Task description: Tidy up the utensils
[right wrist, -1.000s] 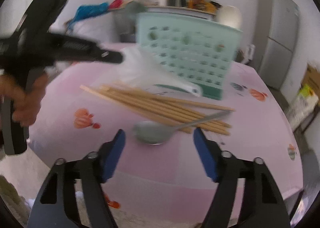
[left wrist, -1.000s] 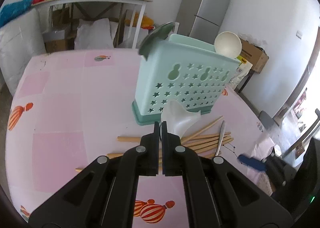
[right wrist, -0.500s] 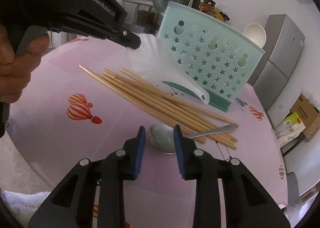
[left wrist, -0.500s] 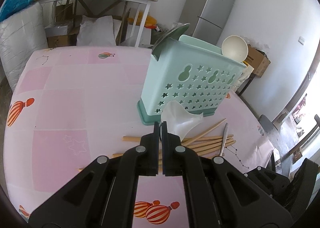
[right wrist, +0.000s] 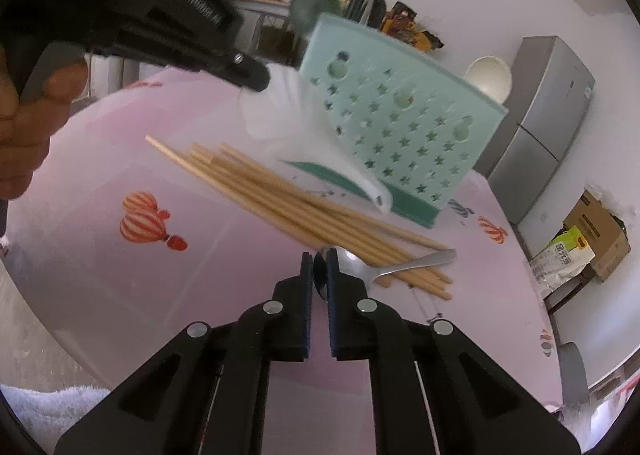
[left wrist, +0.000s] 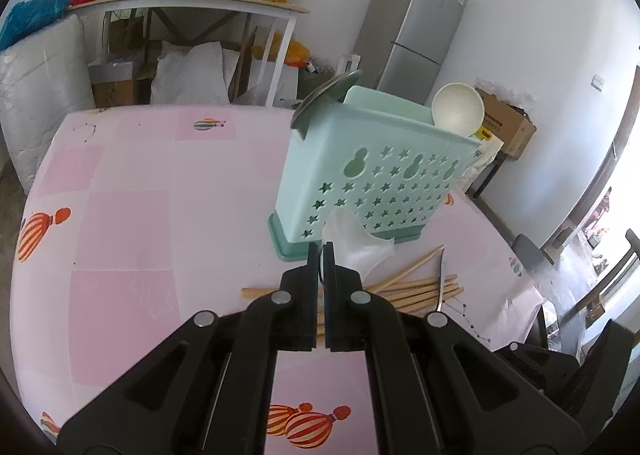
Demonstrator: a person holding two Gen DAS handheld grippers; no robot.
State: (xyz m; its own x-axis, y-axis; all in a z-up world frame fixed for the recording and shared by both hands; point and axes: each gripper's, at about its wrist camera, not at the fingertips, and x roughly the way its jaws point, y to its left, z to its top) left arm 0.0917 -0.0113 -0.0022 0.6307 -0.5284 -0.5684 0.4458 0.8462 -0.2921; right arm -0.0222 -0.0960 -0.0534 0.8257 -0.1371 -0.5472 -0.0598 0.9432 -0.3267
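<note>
Landmark: mint-green perforated plastic utensil caddy with star cut-outs (left wrist: pixel 380 179), standing upright on the pink balloon-print tablecloth (left wrist: pixel 140 215). Item one: polished stainless-steel spoon (right wrist: pixel 360 265), lying just in front of the caddy, its handle across the bundle of pale wooden chopsticks (right wrist: pixel 288 203), its bowl nearest the camera. Right gripper (right wrist: pixel 319 267) clenched on the rim of the spoon bowl, blue pads either side, the fingers sloping down toward the cloth. Handling, by judgement: light, rigid, smooth and slippery; a pinch on the curved bowl edge may let it pivot or slide out, so the flat neck or handle offers the surer hold; not fragile. Item two: translucent white plastic rice paddle (left wrist: pixel 356 247), held in the air just in front of the caddy's lower wall, handle end hanging toward the chopsticks. Left gripper (left wrist: pixel 319 251) clamped tight on the paddle's broad blade, pointing downward at the caddy base, a hand (right wrist: pixel 24 123) wrapped round its grip. Already stowed in the caddy: a cream round ladle (left wrist: pixel 458 115) at the far end and a grey-green round utensil head (left wrist: pixel 326 101) at the near end
</note>
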